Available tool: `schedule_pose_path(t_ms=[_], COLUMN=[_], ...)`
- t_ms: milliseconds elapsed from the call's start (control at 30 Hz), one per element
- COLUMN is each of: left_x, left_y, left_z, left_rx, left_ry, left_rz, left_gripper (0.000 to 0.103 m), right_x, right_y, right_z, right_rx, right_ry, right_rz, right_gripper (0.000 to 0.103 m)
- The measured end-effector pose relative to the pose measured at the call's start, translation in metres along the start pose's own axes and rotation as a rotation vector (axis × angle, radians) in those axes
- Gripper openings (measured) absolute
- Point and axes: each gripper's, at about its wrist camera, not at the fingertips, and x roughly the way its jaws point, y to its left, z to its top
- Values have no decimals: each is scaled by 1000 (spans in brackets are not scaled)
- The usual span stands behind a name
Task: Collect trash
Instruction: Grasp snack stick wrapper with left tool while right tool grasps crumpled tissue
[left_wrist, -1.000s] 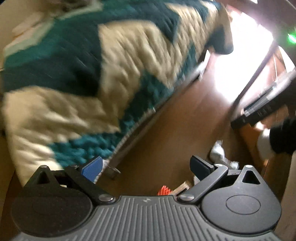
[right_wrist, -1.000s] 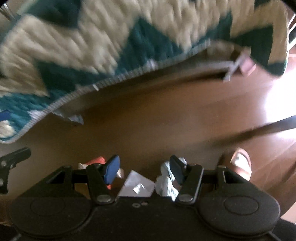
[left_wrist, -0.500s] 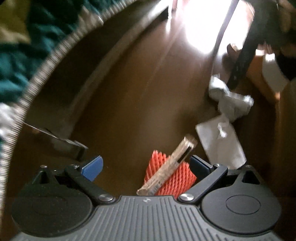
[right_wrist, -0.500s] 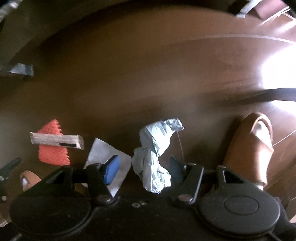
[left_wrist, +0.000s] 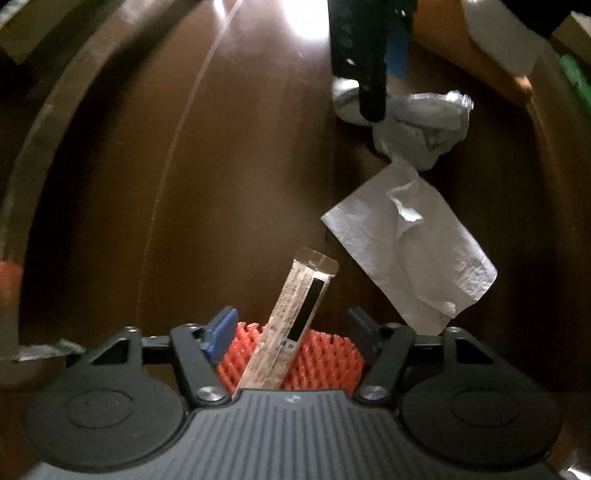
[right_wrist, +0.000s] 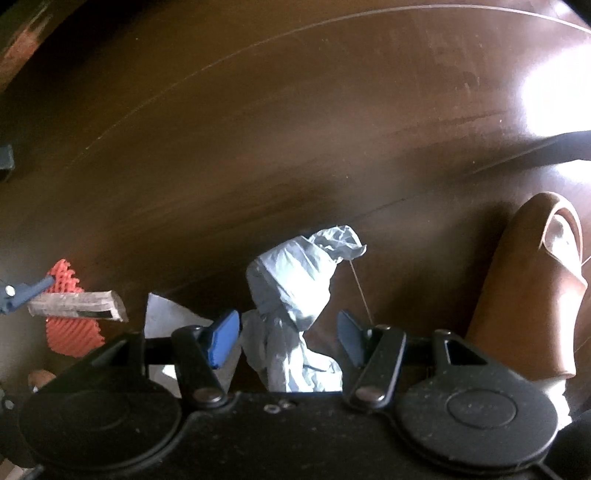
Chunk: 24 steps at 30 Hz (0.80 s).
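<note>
On the dark wooden floor lies a red foam net (left_wrist: 325, 362) with a clear wrapper strip (left_wrist: 299, 295) across it. My left gripper (left_wrist: 291, 328) points down over both, and its jaws are closing with the net and the strip between them; the pads stand at the net's two edges. A white tissue (left_wrist: 406, 251) lies to the right. Beyond it is a crumpled pale blue glove (right_wrist: 291, 295), which sits between the open pads of my right gripper (right_wrist: 286, 339) without being pressed. The right view also shows the net (right_wrist: 70, 332), the strip (right_wrist: 81, 304) and the tissue (right_wrist: 166, 317).
A brown sandal (right_wrist: 535, 288) stands on the floor just right of the right gripper. A toe (right_wrist: 40, 376) shows at the lower left of that view. A dark curved furniture edge (left_wrist: 55, 110) runs along the left of the left wrist view. Bare floor lies ahead.
Both grippers have come down from the level of the teal-and-cream quilt to just above the floor. The left jaws have narrowed around the red net. The right jaws keep the same width.
</note>
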Motion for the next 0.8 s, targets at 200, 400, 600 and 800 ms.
schedule_pose_path(t_ms=[200, 400, 600, 800], left_x=[17, 23, 23, 14], left_y=[2, 11, 14, 16], left_z=[9, 14, 16, 15], left_rx=[-8, -39, -53, -88], left_ry=[29, 40, 36, 4], left_rz=[-7, -37, -49, -36], left_gripper=[52, 41, 29, 25], right_x=[7, 12, 11, 4], right_y=[-2, -3, -2, 9], right_z=[5, 8, 9, 4], right_rx=[9, 4, -8, -78], right_ry=[0, -11, -19, -31], right_rz=[4, 5, -4, -65], right_gripper=[56, 55, 44, 39])
